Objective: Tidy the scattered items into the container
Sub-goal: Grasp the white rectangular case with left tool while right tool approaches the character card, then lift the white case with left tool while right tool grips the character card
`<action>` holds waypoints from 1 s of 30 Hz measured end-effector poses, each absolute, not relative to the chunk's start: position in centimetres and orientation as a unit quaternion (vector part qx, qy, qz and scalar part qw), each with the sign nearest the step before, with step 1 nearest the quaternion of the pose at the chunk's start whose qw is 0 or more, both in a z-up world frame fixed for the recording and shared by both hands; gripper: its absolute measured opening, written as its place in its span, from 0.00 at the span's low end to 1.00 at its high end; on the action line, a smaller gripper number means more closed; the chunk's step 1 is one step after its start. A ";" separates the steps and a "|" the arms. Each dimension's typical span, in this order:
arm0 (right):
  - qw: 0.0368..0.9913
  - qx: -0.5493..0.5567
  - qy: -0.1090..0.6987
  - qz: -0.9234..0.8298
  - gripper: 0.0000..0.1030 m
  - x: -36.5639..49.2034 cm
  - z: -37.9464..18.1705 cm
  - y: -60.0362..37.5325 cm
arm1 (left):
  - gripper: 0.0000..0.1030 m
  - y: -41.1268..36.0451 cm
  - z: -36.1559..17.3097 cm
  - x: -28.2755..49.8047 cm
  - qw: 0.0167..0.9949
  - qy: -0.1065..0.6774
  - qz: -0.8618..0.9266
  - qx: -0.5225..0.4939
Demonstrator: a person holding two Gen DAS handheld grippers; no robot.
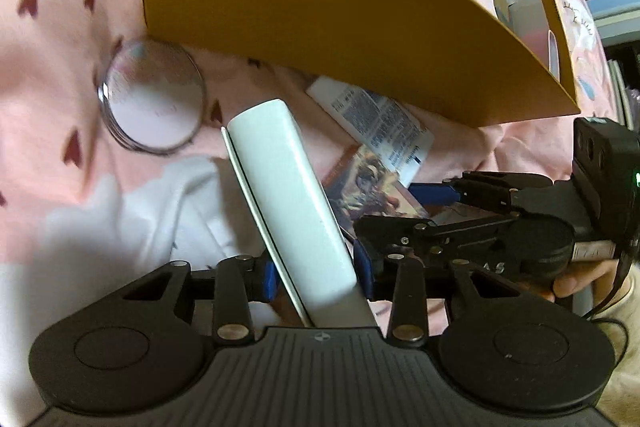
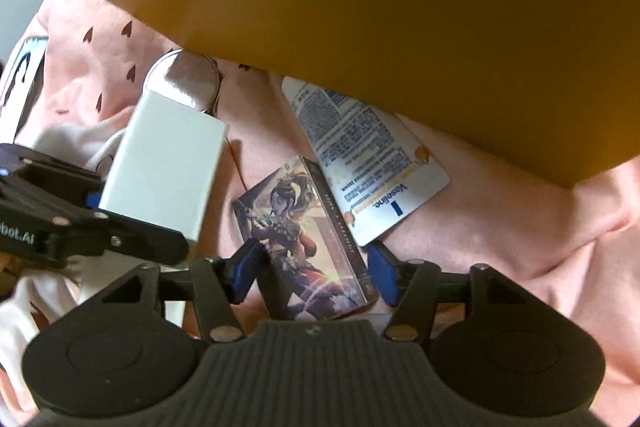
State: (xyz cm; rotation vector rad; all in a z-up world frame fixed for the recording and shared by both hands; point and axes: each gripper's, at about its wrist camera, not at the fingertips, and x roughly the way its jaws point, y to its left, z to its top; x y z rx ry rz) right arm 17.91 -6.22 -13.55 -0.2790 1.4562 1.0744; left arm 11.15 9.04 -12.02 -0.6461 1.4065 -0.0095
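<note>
Jaws of the right hand-held gripper (image 2: 312, 273) stand open astride the card box (image 2: 306, 247); they should close squarely. Left hand-held gripper (image 1: 316, 277) seemingly clamps the white box (image 1: 288, 195), bound for the yellow container (image 1: 320, 7) at twelve o'clock.

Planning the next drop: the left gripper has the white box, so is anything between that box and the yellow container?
Nothing visible blocks it. The left gripper holds the white box just below the yellow container, whose near wall rises in front; the box must go up over that wall.

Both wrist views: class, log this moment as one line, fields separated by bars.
left claw: shut on white box | right claw: open around card box, on pink cloth | yellow container: behind
</note>
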 end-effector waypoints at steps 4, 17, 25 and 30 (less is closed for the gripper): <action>0.615 -0.129 0.624 0.465 0.54 17.3 -13.0 -6.1 | 0.46 9.1 -11.9 11.3 0.721 0.640 0.012 -0.265; 0.595 -0.166 0.588 0.522 0.39 14.9 -8.9 -5.0 | 0.46 8.8 -10.9 11.2 0.730 0.635 0.010 -0.253; 0.602 -0.210 0.561 0.528 0.25 13.9 -9.7 -2.6 | 0.45 8.8 -10.7 10.8 0.738 0.626 0.009 -0.253; 0.619 -0.213 0.537 0.532 0.24 13.3 -8.4 -3.7 | 0.42 8.5 -9.5 10.5 0.757 0.607 -0.013 -0.242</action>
